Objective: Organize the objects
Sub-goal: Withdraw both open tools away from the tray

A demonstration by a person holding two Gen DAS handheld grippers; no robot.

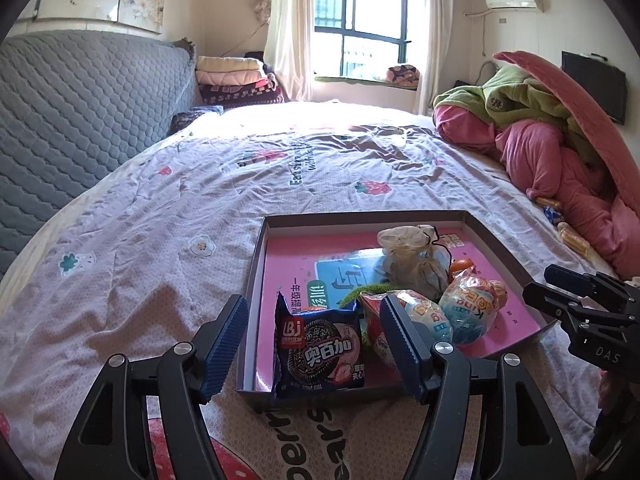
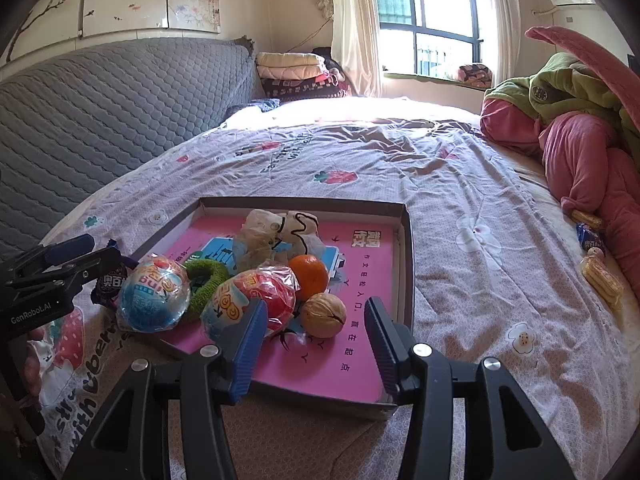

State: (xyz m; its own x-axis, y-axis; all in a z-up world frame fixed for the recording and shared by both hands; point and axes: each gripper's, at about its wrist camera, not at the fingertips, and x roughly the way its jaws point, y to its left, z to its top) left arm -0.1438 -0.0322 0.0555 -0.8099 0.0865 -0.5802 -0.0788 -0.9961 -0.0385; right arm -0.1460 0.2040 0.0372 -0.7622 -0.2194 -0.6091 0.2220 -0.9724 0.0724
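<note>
Both tools gape, left tool (image 1: 314, 344) and right tool (image 2: 316, 346); the cookie pack (image 1: 320, 354), lower centre, looks light and crinkly; pinch its sealed edge, not the brittle middle.

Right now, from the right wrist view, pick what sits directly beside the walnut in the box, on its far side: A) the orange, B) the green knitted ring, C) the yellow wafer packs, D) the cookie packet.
A: the orange sits just behind the walnut on the pink sheet in the box; the green knitted ring lies further left.
</note>
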